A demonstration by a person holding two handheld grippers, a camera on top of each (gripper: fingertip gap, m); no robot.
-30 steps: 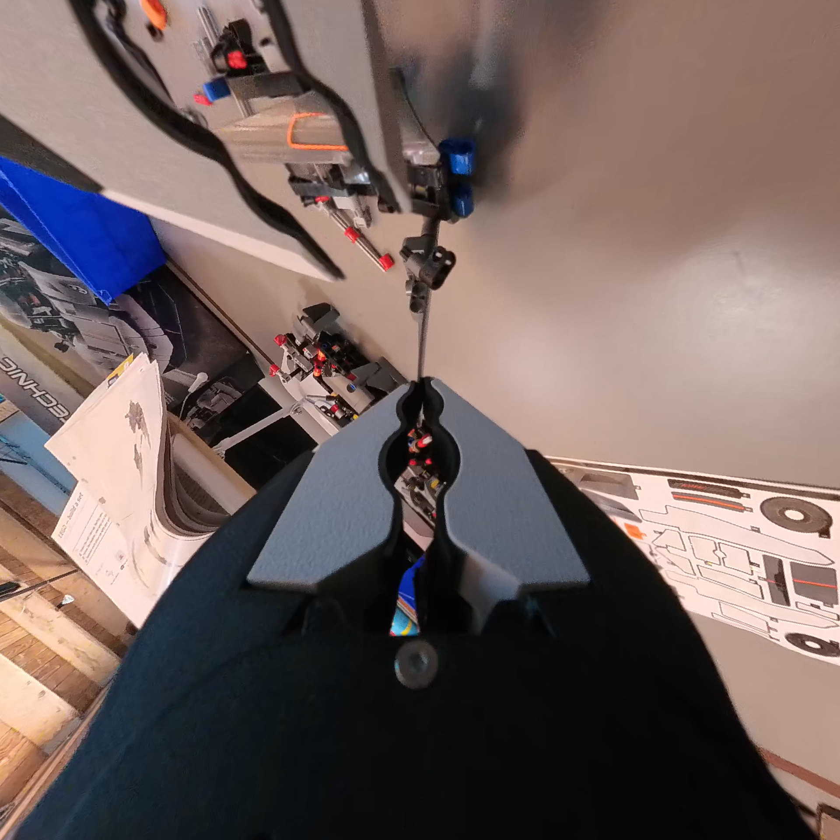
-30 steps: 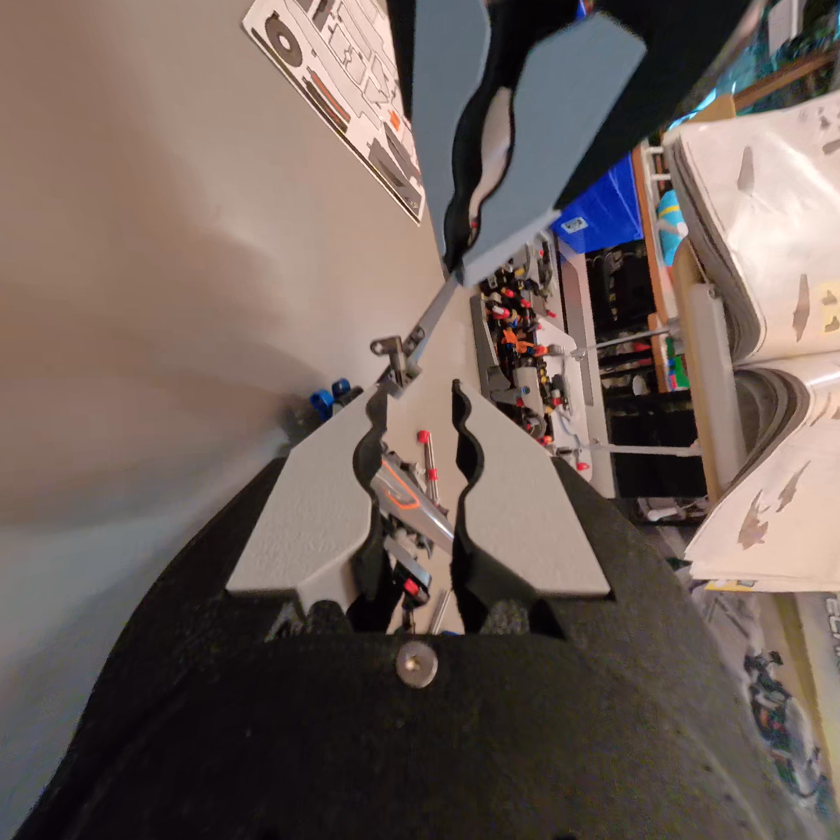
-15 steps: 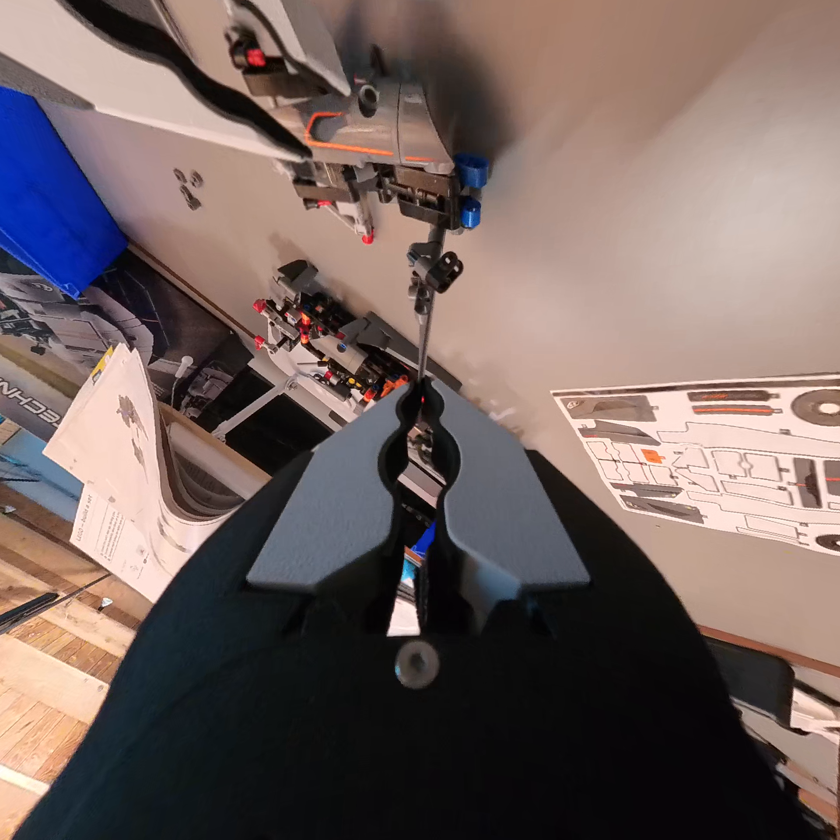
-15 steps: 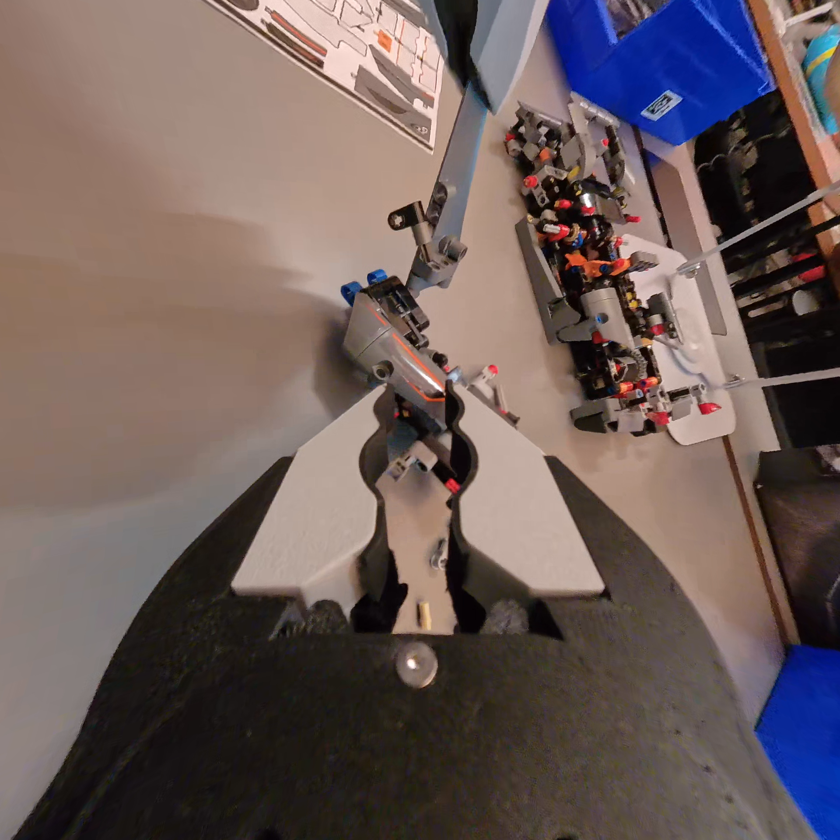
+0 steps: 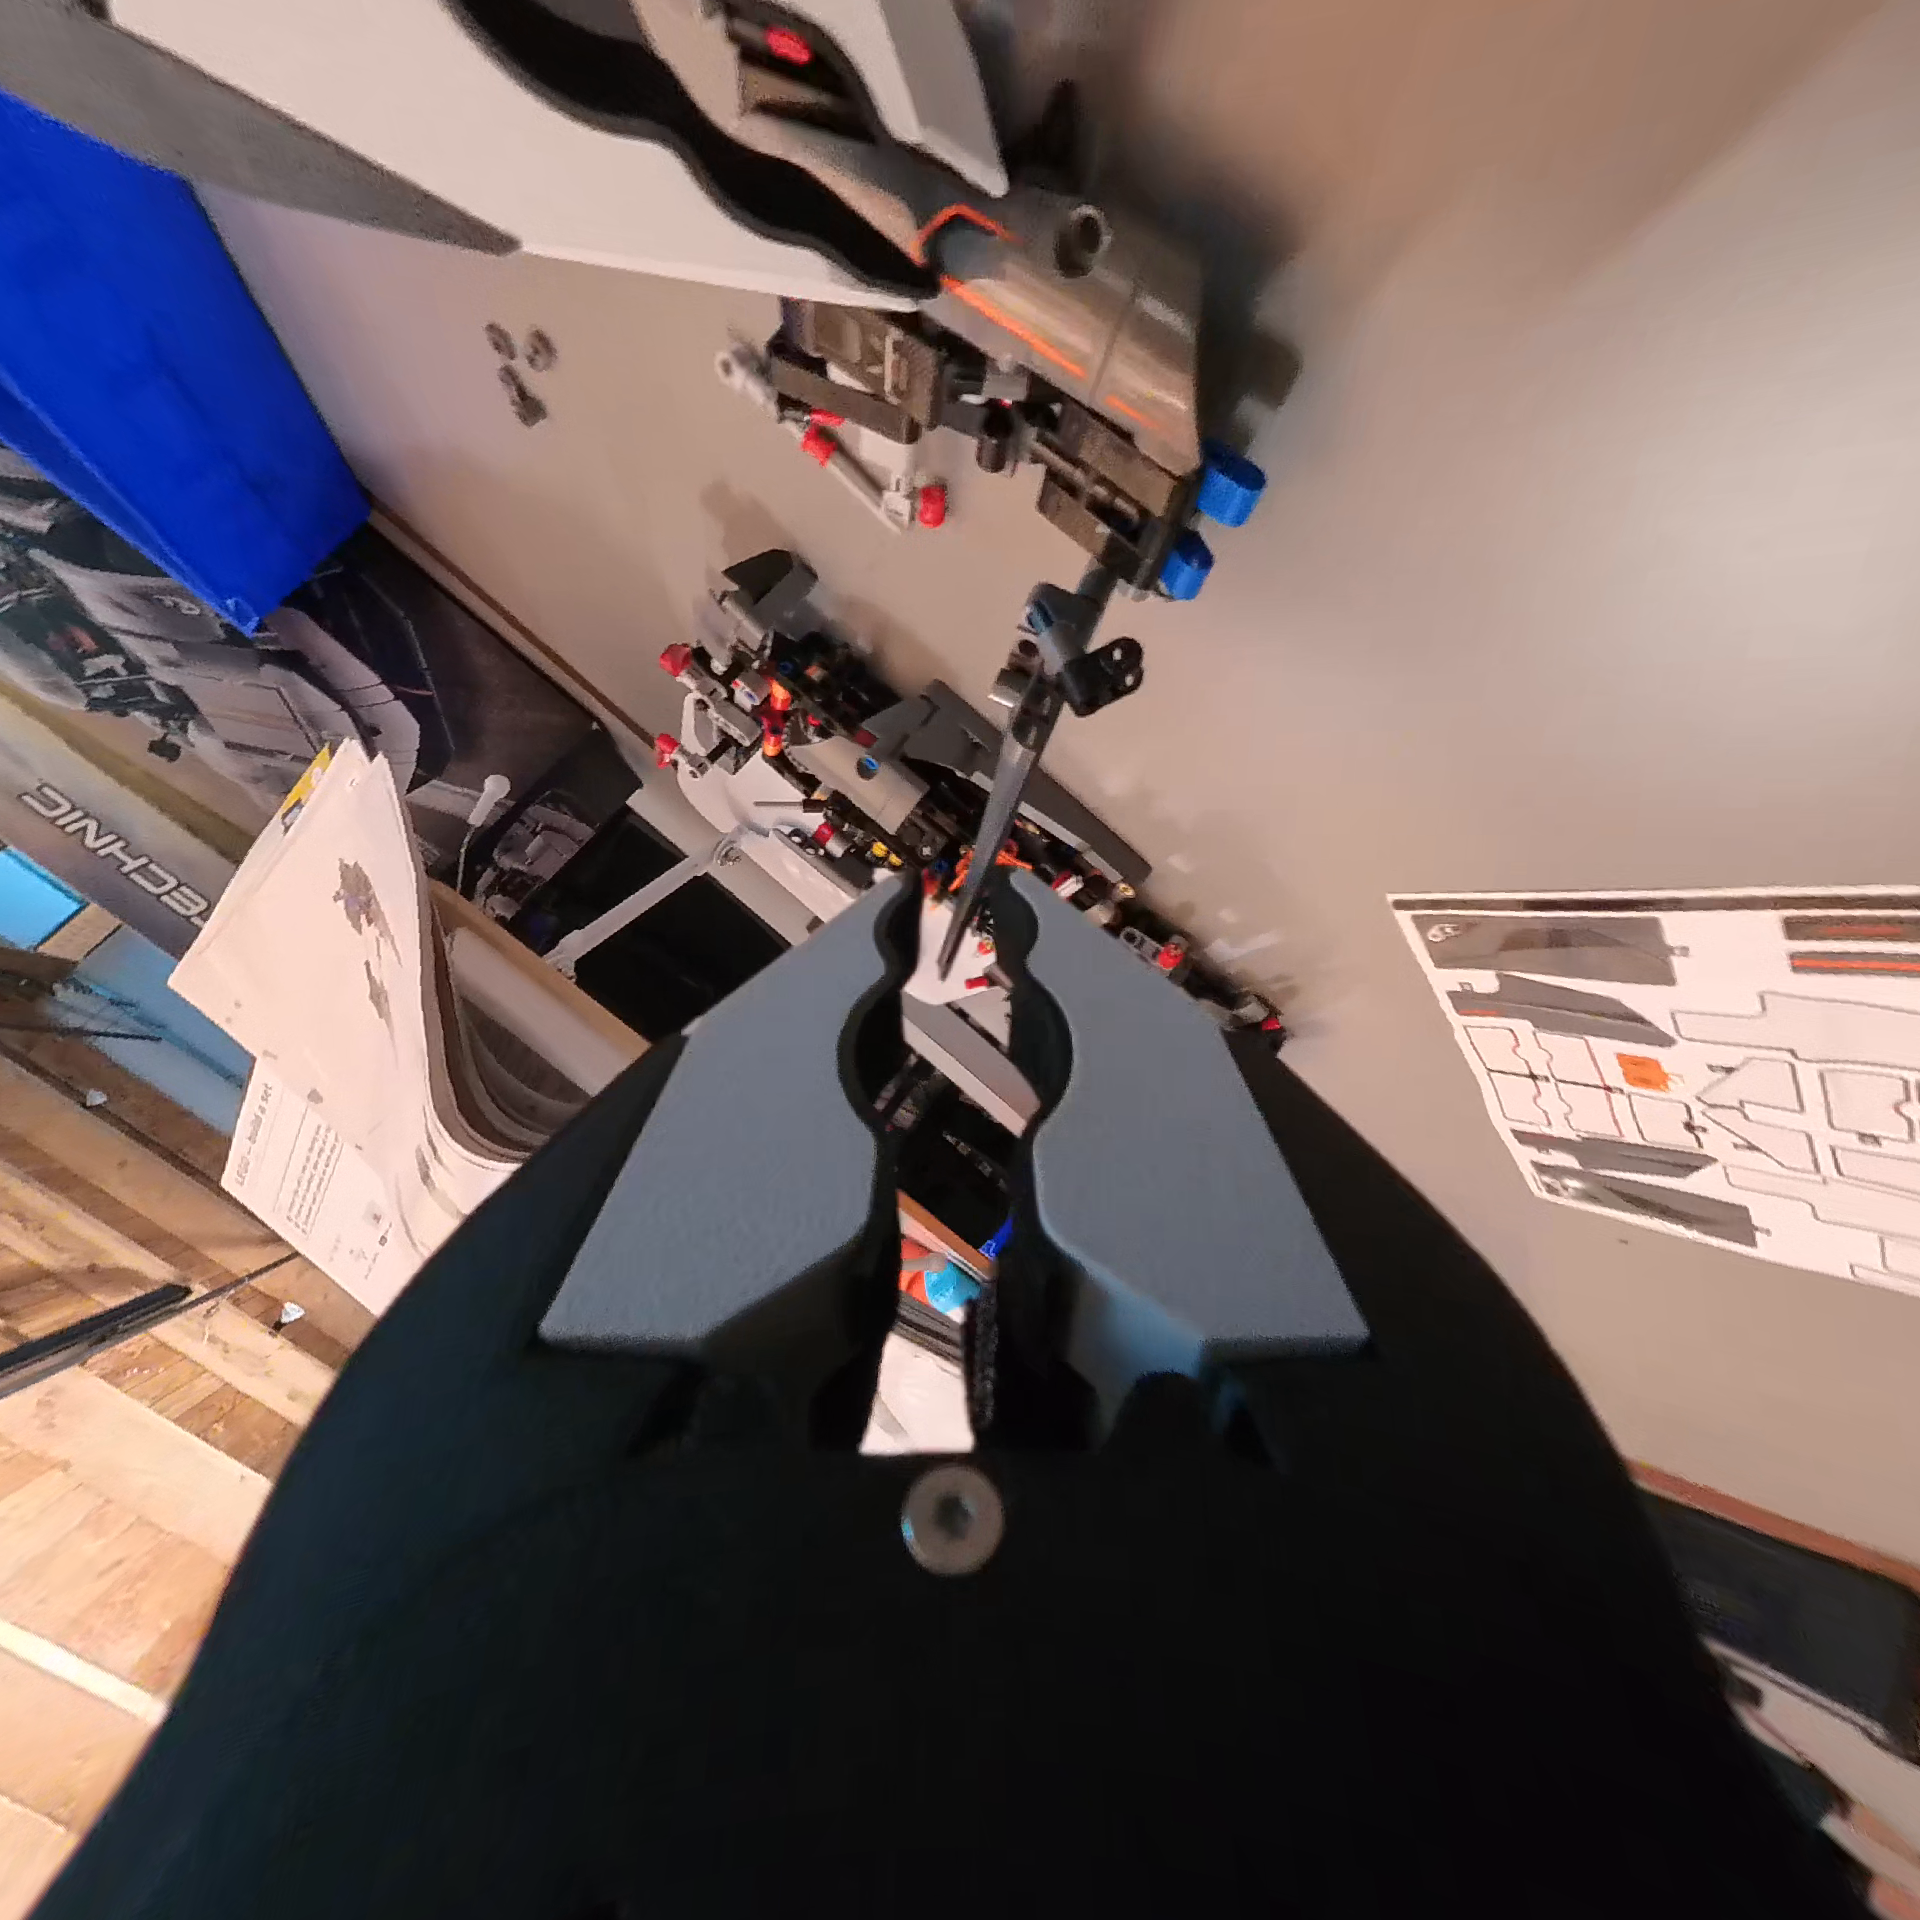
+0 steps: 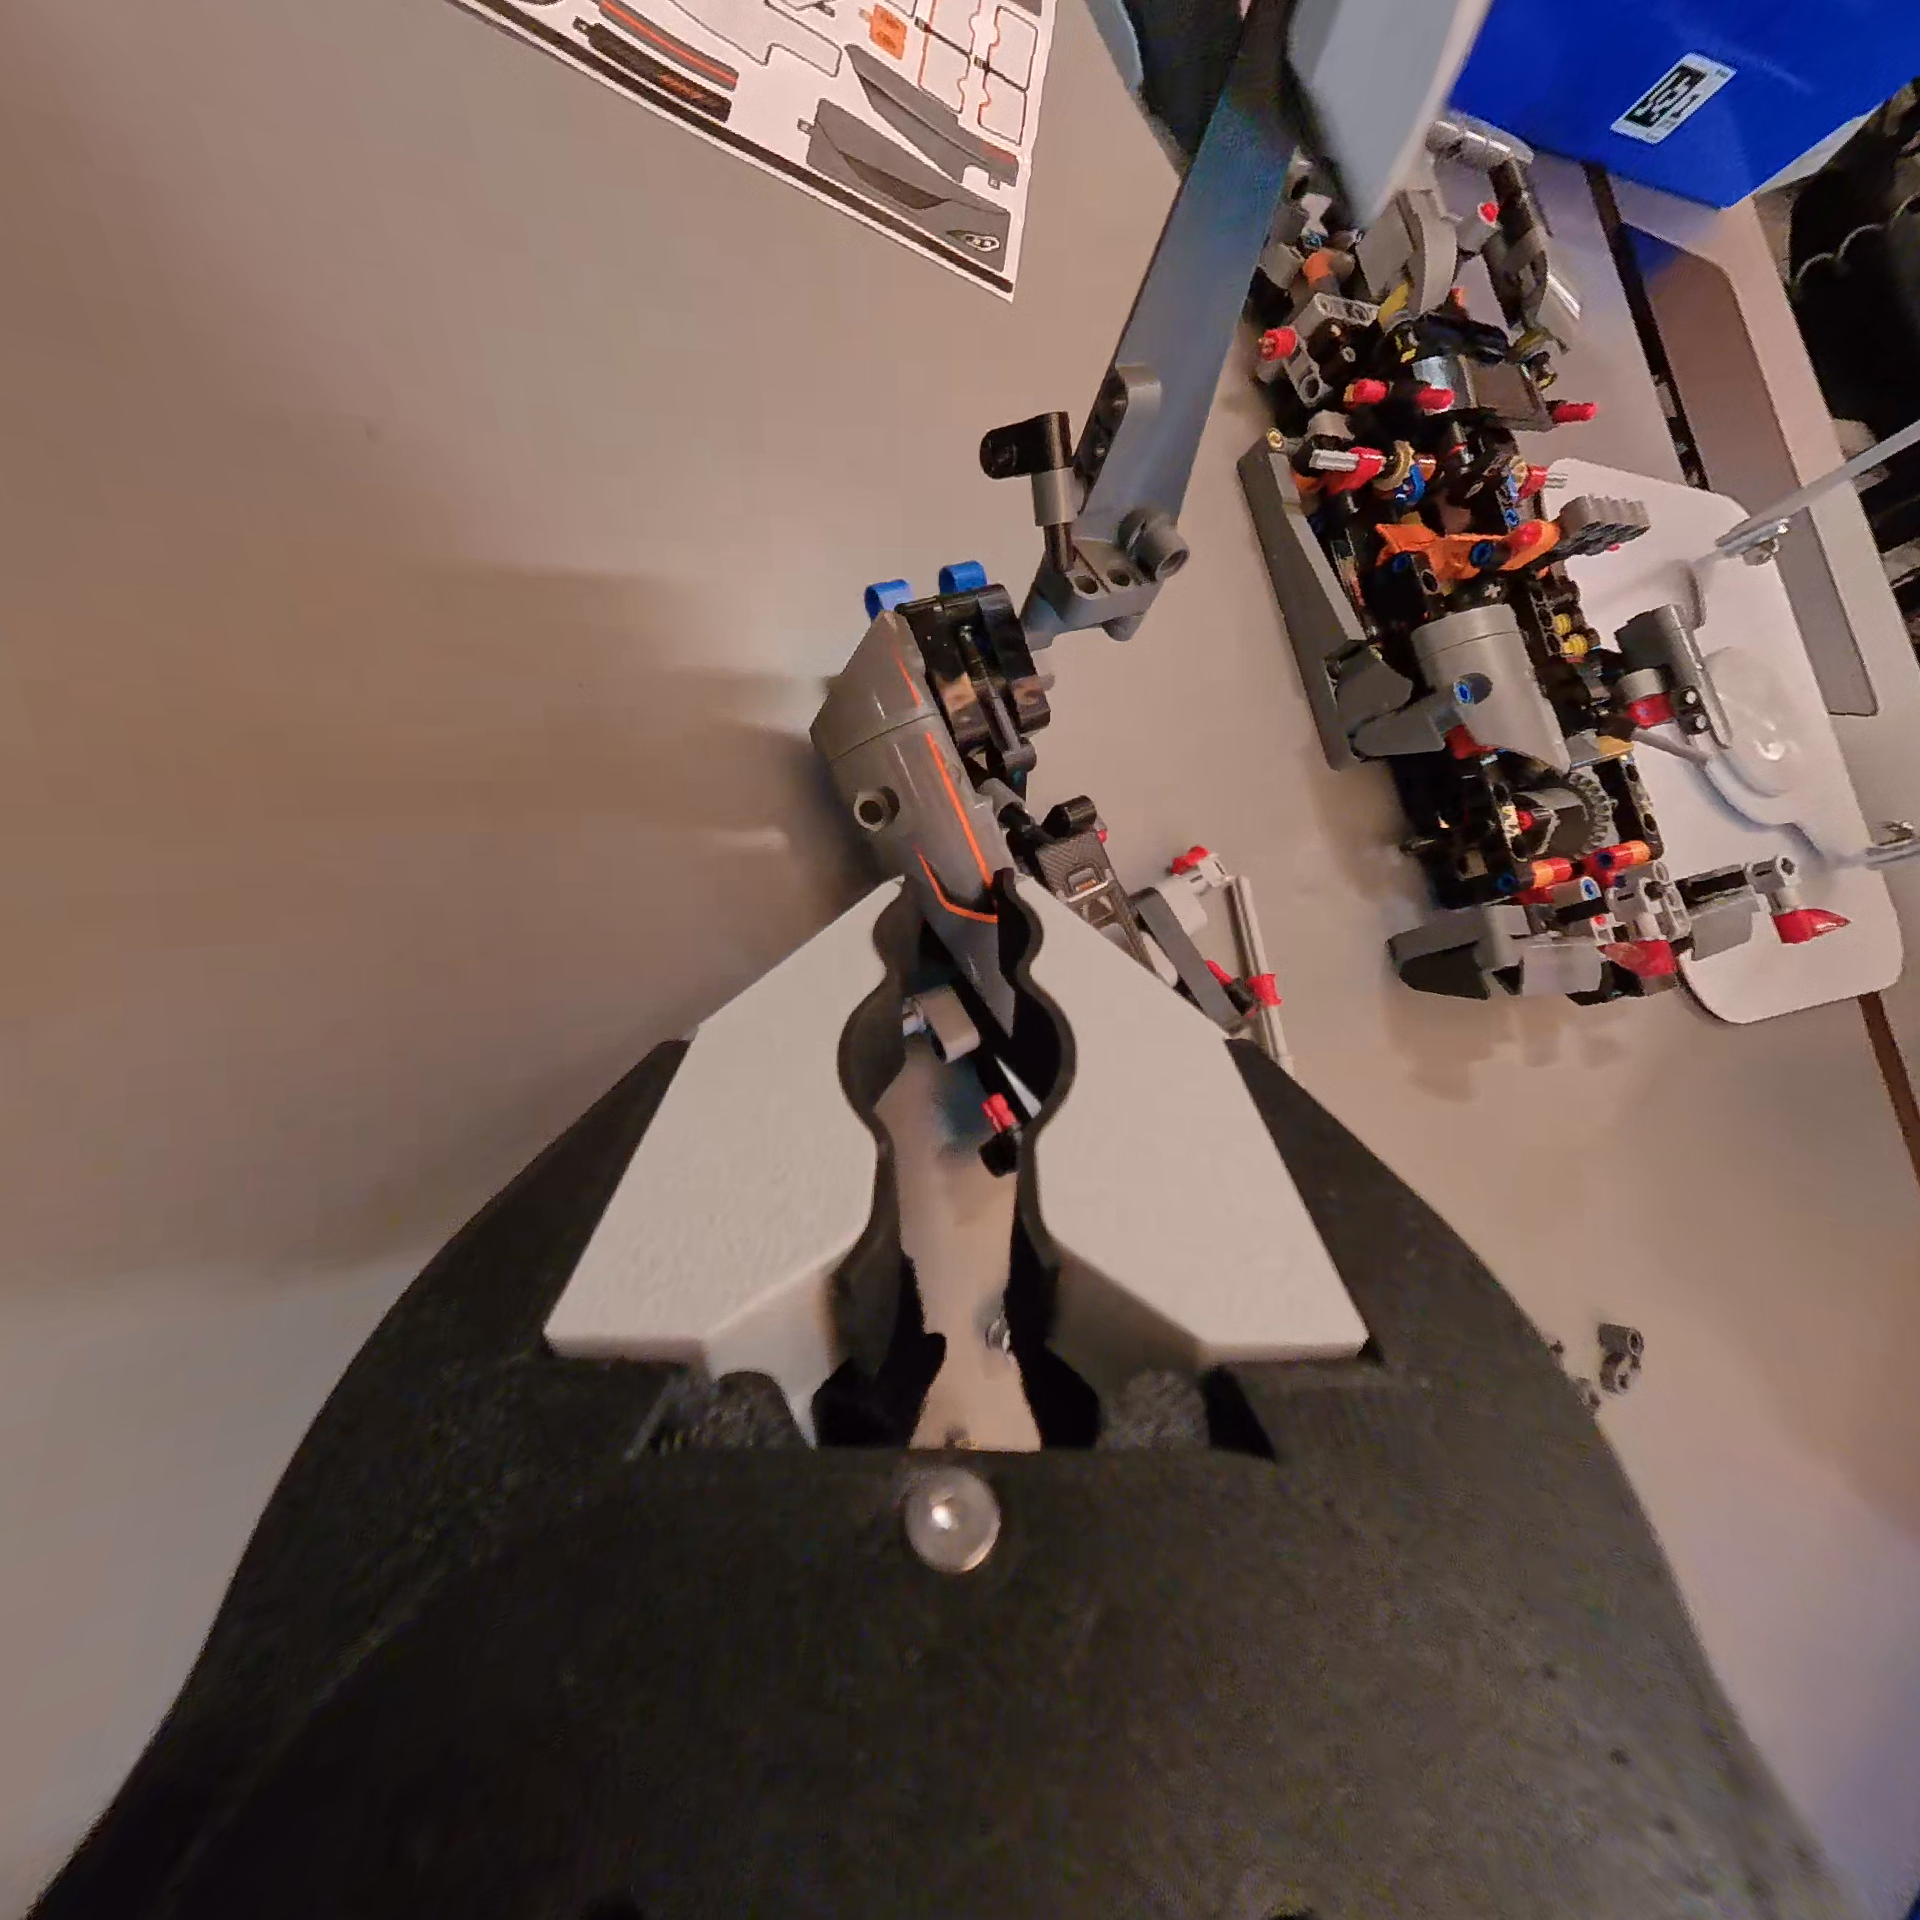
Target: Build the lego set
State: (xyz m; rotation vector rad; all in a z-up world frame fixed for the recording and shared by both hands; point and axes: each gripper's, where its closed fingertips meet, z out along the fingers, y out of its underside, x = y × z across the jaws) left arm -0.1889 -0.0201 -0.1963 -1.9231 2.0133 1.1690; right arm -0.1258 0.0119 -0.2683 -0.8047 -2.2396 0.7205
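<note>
My left gripper (image 5: 956, 906) is shut on a long grey beam (image 5: 1013, 790), seen edge-on. The beam carries a small black connector (image 5: 1101, 665) near its far end. My right gripper (image 6: 961, 906) is shut on a dark grey sub-assembly with orange stripes (image 6: 899, 769) and two blue pins (image 6: 961, 578). It holds this just above the grey table (image 6: 416, 520). In the right wrist view the beam (image 6: 1174, 343) slants down from the left gripper's fingers (image 6: 1351, 94). Its end touches the sub-assembly's black end beside the pins. In the left wrist view the sub-assembly (image 5: 1081, 312) hangs from the right gripper's fingers (image 5: 665, 166).
A larger chassis build (image 6: 1496, 675) sits on a white stand (image 6: 1766, 935) to the right. A sticker sheet (image 6: 831, 135) lies at the far side. A blue bin (image 6: 1662, 62), an open instruction booklet (image 5: 343, 987) and small loose parts (image 6: 1616, 1351) lie nearby. Tip to tip, the grippers are about 11 centimetres apart.
My right gripper has closed on the sub-assembly, which lay between open fingers before. Both grippers have turned, and the beam's end has come up against the sub-assembly's blue-pin end.
</note>
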